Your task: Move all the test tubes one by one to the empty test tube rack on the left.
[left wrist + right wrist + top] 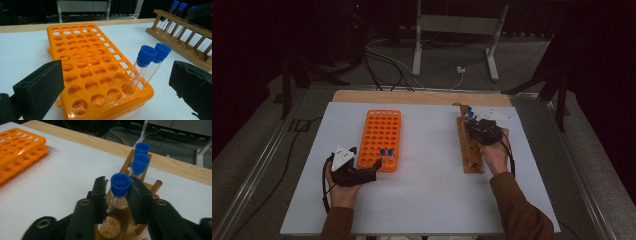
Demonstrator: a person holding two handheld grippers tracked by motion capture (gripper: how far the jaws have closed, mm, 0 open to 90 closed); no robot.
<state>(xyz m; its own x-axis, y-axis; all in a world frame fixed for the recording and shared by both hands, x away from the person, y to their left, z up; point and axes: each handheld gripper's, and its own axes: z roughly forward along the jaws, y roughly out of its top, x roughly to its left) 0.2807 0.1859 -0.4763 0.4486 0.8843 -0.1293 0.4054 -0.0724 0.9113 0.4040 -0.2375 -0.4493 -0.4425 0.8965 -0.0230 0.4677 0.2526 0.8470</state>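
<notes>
My right gripper (117,195) has its fingers (136,197) pinching a blue-capped tube (120,185) standing in the wooden rack (468,150) at three o'clock on the table (427,190). My left gripper (117,82), fingers spread wide, sits before the orange rack (82,57), two capped tubes (147,65) in its near corner.

Dim room, dark surroundings, slight motion blur.
</notes>
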